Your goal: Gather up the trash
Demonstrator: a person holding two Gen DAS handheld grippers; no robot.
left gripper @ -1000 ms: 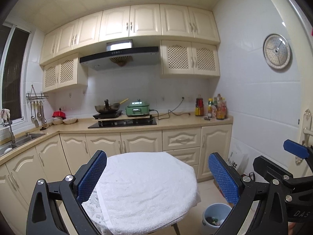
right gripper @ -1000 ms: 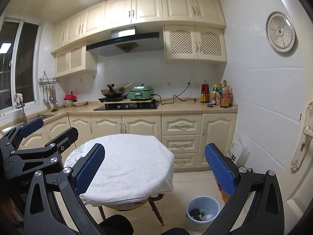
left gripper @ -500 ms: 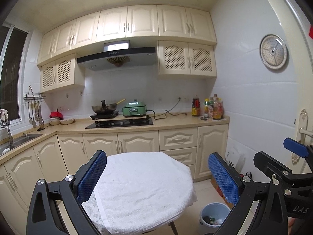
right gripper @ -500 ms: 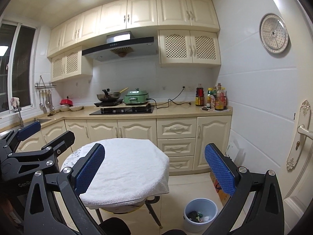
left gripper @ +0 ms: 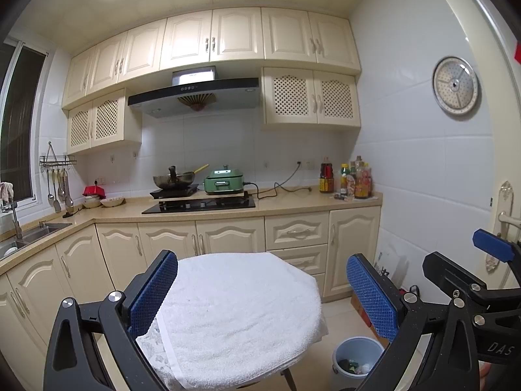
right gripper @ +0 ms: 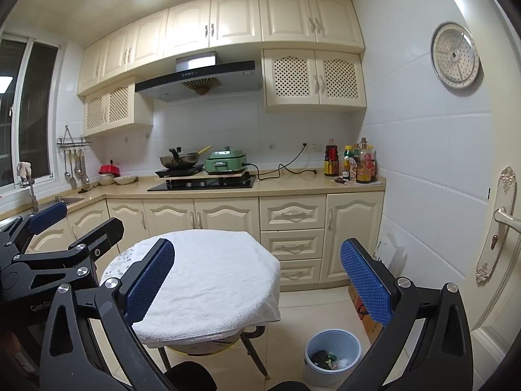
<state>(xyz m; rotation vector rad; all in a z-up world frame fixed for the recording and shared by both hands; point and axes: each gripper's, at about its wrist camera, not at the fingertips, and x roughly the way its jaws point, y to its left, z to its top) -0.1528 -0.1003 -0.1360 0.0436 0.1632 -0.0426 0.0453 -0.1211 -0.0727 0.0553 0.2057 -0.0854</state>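
A light blue trash bin (left gripper: pixel 356 360) with some trash in it stands on the floor right of a round table (left gripper: pixel 234 312) covered by a white towel; it also shows in the right wrist view (right gripper: pixel 332 353). My left gripper (left gripper: pixel 263 296) is open and empty, held above the table's near side. My right gripper (right gripper: pixel 257 283) is open and empty, held a little farther back above the table (right gripper: pixel 208 280). The left gripper shows at the left edge of the right wrist view (right gripper: pixel 49 244). No loose trash shows on the towel.
Cream kitchen cabinets (left gripper: pixel 228 238) and a counter run behind the table, with a stove (left gripper: pixel 198 203), wok, green cooker (left gripper: pixel 224 181) and bottles (left gripper: pixel 351 179). A sink (left gripper: pixel 29 234) is at left. A door with a handle (right gripper: pixel 504 218) is at right. A cardboard box (right gripper: pixel 366 316) sits by the bin.
Both grippers have drawn back and risen slightly, so the table and cabinets look a little farther away. Both stay open and empty.
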